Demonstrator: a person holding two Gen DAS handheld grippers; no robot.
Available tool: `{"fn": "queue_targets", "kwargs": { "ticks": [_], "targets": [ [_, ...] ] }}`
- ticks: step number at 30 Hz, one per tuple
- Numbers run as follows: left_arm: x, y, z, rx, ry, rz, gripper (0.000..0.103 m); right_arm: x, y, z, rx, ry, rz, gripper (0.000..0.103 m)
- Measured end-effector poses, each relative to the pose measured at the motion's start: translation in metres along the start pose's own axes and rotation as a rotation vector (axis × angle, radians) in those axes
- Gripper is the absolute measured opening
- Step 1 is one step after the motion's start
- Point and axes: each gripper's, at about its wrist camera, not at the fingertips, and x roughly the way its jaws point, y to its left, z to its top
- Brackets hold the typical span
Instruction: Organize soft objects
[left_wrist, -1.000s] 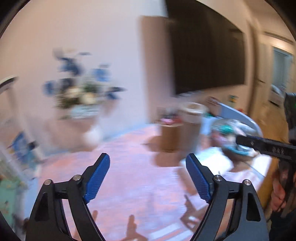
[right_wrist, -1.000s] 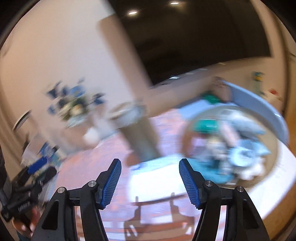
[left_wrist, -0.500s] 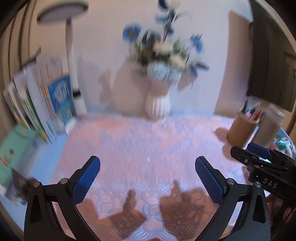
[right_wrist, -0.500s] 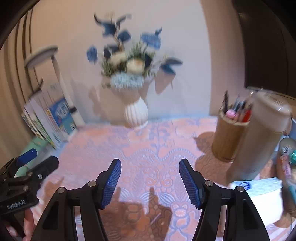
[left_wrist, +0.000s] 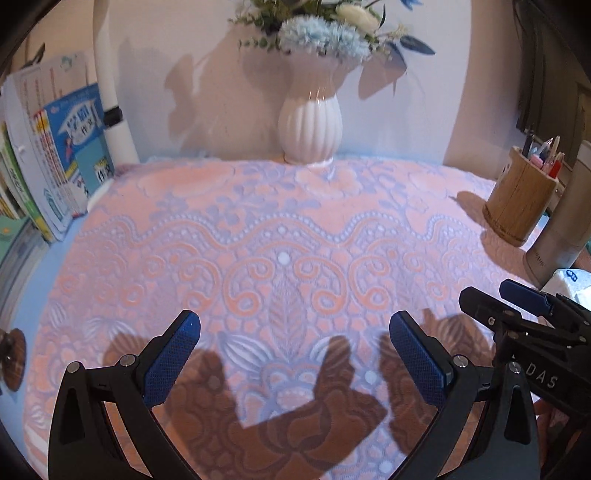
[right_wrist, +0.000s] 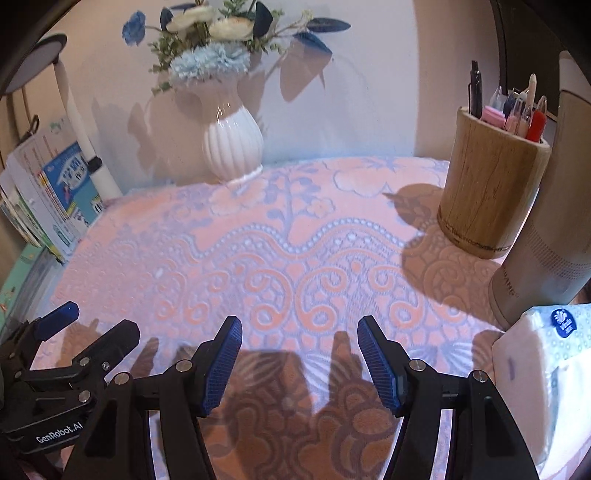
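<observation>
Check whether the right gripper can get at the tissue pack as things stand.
Probably yes. The tissue pack lies just right of the right gripper, whose jaws stand open and empty over the cloth. Nothing sits between them; the grey cylinder stands behind the pack.

White vase (left_wrist: 309, 127) (flowers), wooden pen holder (right_wrist: 489, 199), books (left_wrist: 55, 147)

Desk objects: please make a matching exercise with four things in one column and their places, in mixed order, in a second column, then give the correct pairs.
Things:
1. white vase
2. wooden pen holder
3. books
4. tissue pack

Places:
A. standing at the left edge
B. near right corner, beside the tall beige cylinder
C. middle back, against the wall
D. right back, on the pink cloth

Pairs: 1-C, 2-D, 3-A, 4-B
</observation>
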Motion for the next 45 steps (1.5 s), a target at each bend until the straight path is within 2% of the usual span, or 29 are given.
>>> {"fn": "queue_targets", "kwargs": {
  "ticks": [5, 10, 15, 20, 24, 30, 45],
  "targets": [
    [0.016, 0.003, -0.008, -0.015, 0.076, -0.023, 0.102, 0.011, -0.006, -0.005, 0.026, 0.037, -0.007, 0.063],
    [0.016, 0.004, -0.01, -0.025, 0.07, -0.001, 0.102, 0.013, -0.006, -0.006, 0.029, 0.043, -0.024, 0.065],
    [0.018, 0.004, -0.008, -0.025, 0.065, 0.026, 0.102, 0.014, -0.001, -0.007, 0.006, 0.046, -0.043, 0.077],
    [0.022, 0.007, -0.008, -0.035, 0.081, 0.029, 0.102, 0.016, -0.004, -0.007, 0.017, 0.056, -0.041, 0.078],
    [0.021, 0.008, -0.009, -0.039, 0.078, 0.03, 0.102, 0.016, -0.002, -0.007, 0.009, 0.056, -0.049, 0.078],
    [0.012, 0.007, -0.01, -0.039, 0.025, 0.043, 0.102, 0.016, -0.003, -0.007, 0.013, 0.05, -0.045, 0.078],
    [0.01, 0.006, -0.009, -0.032, 0.011, 0.042, 0.102, 0.016, -0.003, -0.007, 0.011, 0.051, -0.045, 0.078]
  ]
}}
